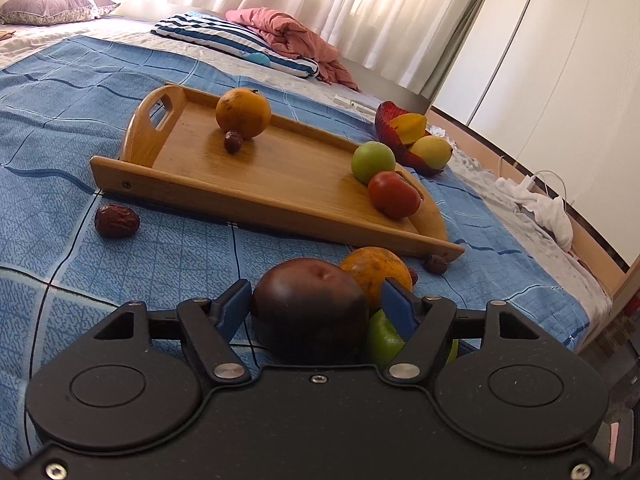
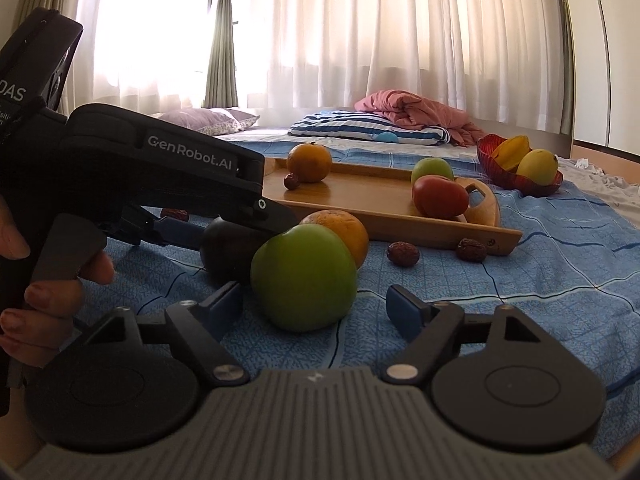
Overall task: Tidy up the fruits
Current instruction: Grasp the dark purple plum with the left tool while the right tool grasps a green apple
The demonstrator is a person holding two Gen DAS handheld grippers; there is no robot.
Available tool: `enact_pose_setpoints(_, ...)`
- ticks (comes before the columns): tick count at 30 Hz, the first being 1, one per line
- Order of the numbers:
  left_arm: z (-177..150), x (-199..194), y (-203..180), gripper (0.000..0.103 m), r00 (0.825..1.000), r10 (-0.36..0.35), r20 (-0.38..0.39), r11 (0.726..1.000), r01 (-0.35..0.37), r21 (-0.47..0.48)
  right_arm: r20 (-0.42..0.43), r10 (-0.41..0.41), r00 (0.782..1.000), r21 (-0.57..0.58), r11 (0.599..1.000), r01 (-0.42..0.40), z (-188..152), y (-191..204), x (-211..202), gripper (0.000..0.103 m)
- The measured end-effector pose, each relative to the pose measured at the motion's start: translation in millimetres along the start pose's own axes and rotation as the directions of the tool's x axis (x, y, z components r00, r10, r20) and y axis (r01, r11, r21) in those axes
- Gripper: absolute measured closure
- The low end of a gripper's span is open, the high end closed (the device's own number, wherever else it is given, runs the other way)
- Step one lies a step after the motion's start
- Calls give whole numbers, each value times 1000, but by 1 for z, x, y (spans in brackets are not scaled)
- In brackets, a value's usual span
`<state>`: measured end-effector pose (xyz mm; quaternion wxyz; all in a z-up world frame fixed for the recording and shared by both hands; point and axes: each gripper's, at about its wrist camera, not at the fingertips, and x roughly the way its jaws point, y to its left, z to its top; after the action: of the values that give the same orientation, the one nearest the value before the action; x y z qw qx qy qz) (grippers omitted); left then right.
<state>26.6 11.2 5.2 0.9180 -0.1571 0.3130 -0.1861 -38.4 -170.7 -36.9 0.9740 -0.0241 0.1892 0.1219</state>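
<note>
A: While the wooden tray (image 1: 280, 172) lay on the blue checked bedspread (image 1: 80, 128), what did the left gripper (image 1: 316, 300) have?

B: Its blue pads sat either side of a smooth dark plum (image 1: 310, 308). The left pad looked to touch it; a gap showed at the right, so I couldn't tell whether it was clamped.

A: And the right gripper (image 2: 316, 304)?

B: Its fingers stood wide apart around a glossy green apple (image 2: 304, 276) on the cloth, touching neither side.

A: What else lay nearby?

B: A dimpled orange (image 2: 344, 232) just behind the apple, and wrinkled dates (image 2: 403, 254) on the cloth near the tray. On the tray sat another orange (image 1: 243, 112), a date, a green fruit (image 1: 372, 162) and a red one (image 1: 394, 194). A red ribbed bowl (image 2: 520, 184) held yellow fruit.
</note>
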Motion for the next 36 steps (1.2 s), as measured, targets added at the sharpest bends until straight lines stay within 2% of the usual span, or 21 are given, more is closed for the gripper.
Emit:
enact_pose_setpoints(3,1,0,0,34,1000,-4,-4,1000,4,-8,-5,3,1000,-9,1000,-3,1,2,2,22)
enact_pose_setpoints(4,1,-1,-1,34,1000,-2,-4,1000,1,-7,-5,3,1000,-12,1000,-3,2,2,3,26)
enact_pose_setpoints(5,0,-1,-1,42,1000,17,0,1000,-17,-2,-5,4,1000,-14,1000,-4,2,3,4,31)
enact_pose_setpoints(8,-2,-4,-5,43,999,37,10,999,-38,35,-11,2,1000,-17,1000,-2,4,5,6,43)
enact_pose_setpoints(13,-6,-10,-20,44,994,99,35,987,-103,125,-1,2,1000,17,1000,-2,5,2,2,43)
enact_pose_setpoints(20,-14,-18,-30,43,971,221,92,946,-236,221,13,-81,997,20,997,81,8,-9,-7,44)
enact_pose_setpoints(24,-18,-16,-33,43,966,234,109,935,-254,246,9,-111,994,12,994,111,8,-15,-6,43)
enact_pose_setpoints(29,-22,-12,-39,38,951,265,157,901,-302,312,-8,-117,993,21,993,117,6,-19,-3,43)
enact_pose_setpoints(31,-24,-10,-38,37,953,267,144,899,-300,320,-10,-117,993,25,993,118,5,-20,-3,43)
enact_pose_setpoints(36,-27,-4,-28,36,960,263,95,920,-279,276,-10,-116,993,37,993,116,6,-22,-2,43)
